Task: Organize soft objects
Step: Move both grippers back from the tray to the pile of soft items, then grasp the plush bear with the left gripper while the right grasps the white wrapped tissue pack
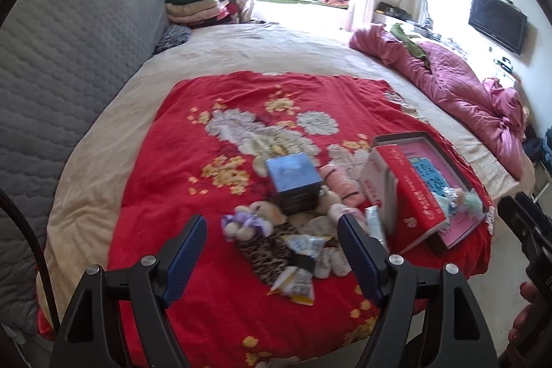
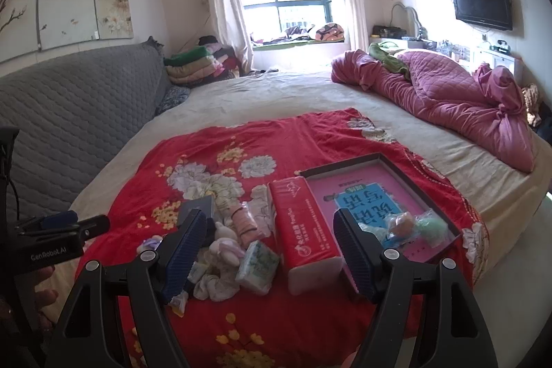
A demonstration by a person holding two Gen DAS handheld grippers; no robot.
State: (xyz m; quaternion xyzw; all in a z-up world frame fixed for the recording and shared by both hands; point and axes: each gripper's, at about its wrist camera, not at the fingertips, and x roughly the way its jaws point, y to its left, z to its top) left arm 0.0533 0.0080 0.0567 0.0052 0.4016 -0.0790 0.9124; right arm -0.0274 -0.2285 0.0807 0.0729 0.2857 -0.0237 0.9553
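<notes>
Both grippers spread, empty — left gripper (image 1: 272,242) above small plush toys (image 1: 253,219); right gripper (image 2: 265,245) with the red tissue pack (image 2: 307,230) at its 1 o'clock.

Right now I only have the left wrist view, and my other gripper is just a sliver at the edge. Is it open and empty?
Observer: Yes. The right gripper is open, with nothing between its pads.
Operator: The red pack blocks most of the tray for me. What's inside?
Observer: A pink book covers the floor of the tray. Two bagged soft things sit in its near right corner.
Operator: Anything soft left of the pack?
Observer: A green-patterned tissue packet lies beside the near end of the red tissue pack.
</notes>
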